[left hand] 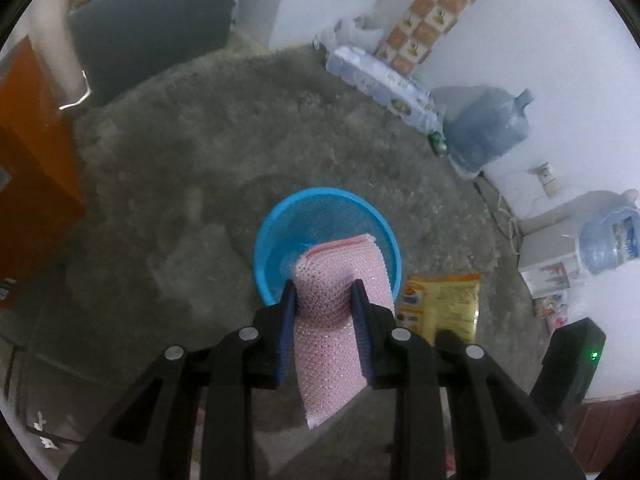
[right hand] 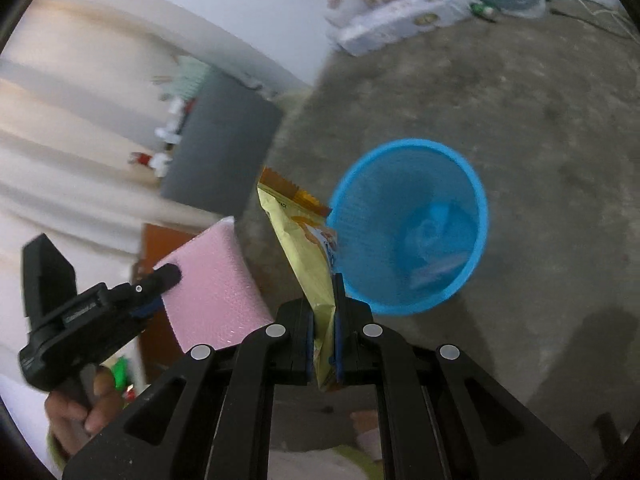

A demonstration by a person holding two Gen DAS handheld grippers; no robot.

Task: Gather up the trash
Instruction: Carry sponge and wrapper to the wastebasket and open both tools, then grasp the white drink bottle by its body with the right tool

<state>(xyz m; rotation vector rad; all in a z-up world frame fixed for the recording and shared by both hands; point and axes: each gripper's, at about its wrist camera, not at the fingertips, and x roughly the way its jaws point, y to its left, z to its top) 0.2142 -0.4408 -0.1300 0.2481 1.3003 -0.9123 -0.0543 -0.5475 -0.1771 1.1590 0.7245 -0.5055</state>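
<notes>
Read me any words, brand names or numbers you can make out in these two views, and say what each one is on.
Nothing reads whole.
yellow snack packet: print near its top edge too blurred and tilted to read.
left gripper: small pale lettering on its body, too small.
long white pack: round logo, blurred.
water jug: blue label, blurred.

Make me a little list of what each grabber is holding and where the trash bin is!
left gripper: shut on the pink bubble wrap, held over the bin
right gripper: shut on the yellow snack bag, beside the bin's rim
bin: blue mesh basket, upright on the grey floor
inside bin: something already at the bottom, too blurry to name
</notes>
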